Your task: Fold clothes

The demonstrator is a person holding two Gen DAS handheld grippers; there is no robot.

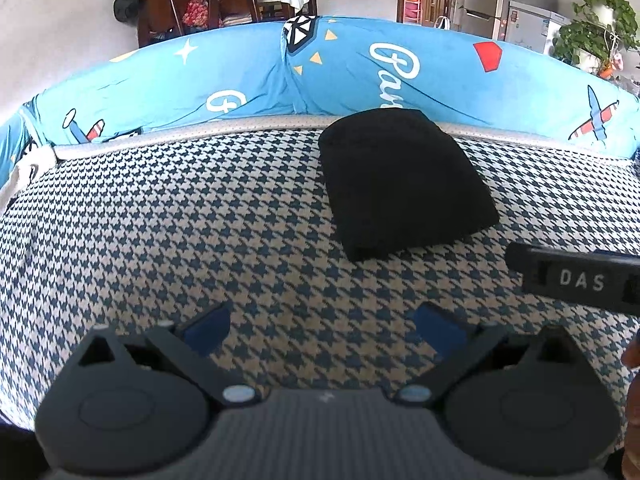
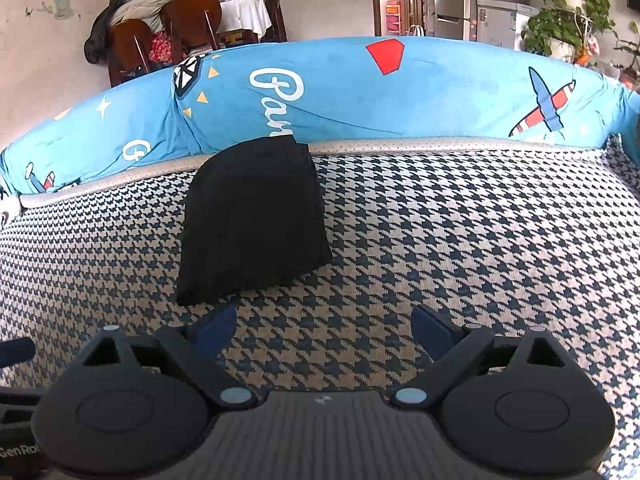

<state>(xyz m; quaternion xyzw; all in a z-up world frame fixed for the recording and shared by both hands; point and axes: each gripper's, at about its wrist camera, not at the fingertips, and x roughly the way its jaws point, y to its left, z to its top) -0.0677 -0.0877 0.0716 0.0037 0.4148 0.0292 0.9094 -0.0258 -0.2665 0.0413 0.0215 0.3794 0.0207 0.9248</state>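
A folded black garment (image 1: 404, 180) lies on the houndstooth cushion (image 1: 180, 220), its far edge near the blue cover (image 1: 240, 76). The left gripper (image 1: 324, 330) and right gripper (image 2: 324, 330) both stand wide and empty, apparently just short of the garment.

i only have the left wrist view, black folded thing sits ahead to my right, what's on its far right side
Observer: In the right wrist view, only bare houndstooth cover lies to the right of the black folded garment; no other clothes there.
Operator: is the right tool holding anything
Observer: No. The right tool is open over the cover, nothing between its pads.
Operator: how near is it to the garment
Observer: Its left blue pad sits just short of the garment's near edge, not touching.
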